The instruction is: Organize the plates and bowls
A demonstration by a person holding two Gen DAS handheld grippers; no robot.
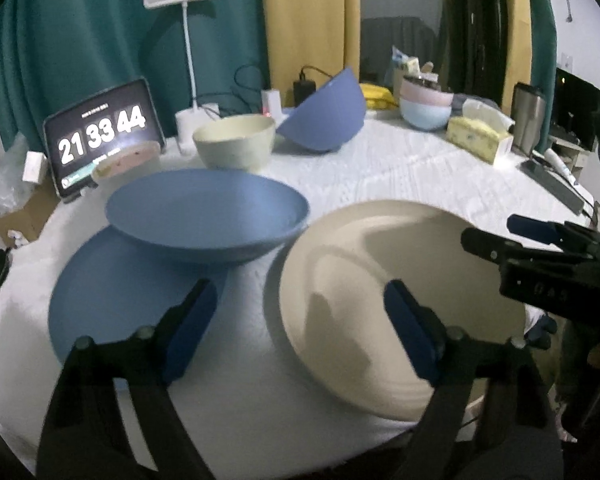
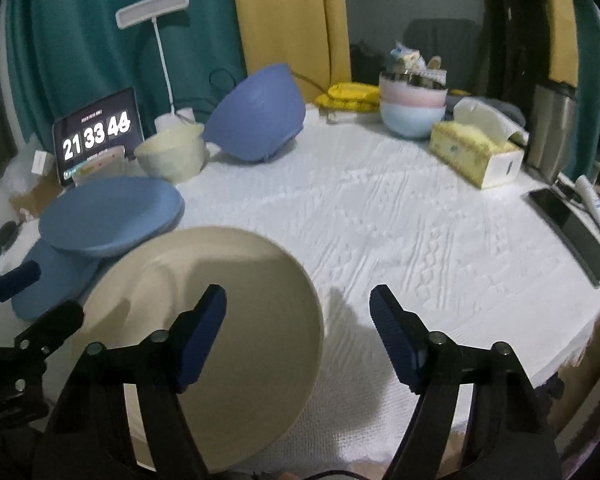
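White textured cloth covers the table point(image 2: 380, 208); the cream plate point(image 2: 204, 320) at its near edge serves as the reference for all positions below.

Far left of the plate, at the back, a tablet clock point(image 1: 102, 134) stands upright, showing 21 33 44. A white desk lamp point(image 1: 188, 60) rises just to its right.

Left of the cream plate lies a flat blue plate point(image 1: 120, 300). A shallow blue dish point(image 1: 206, 216) rests partly on its far side, tilted, its right rim close to the cream plate's edge.

Behind the cream plate, a cream bowl point(image 1: 234, 142) sits upright. Just to its right a large blue bowl point(image 1: 326, 114) is tipped on its side, opening facing left.

Left gripper point(image 1: 300, 328): jaws spread wide, holding nothing. One finger is over the flat blue plate, the other over the cream plate.

Right gripper point(image 2: 298, 336): jaws spread wide, holding nothing. Its left finger is over the cream plate, its right finger over bare cloth. Contact with the plate cannot be confirmed.

Behind and right of the cream plate, stacked pastel bowls point(image 2: 414, 106) stand, pink over pale blue. Further right are a yellow tissue box point(image 2: 474, 152) and a steel tumbler point(image 2: 550, 132). A dark phone point(image 2: 572, 232) lies at the far right table edge.
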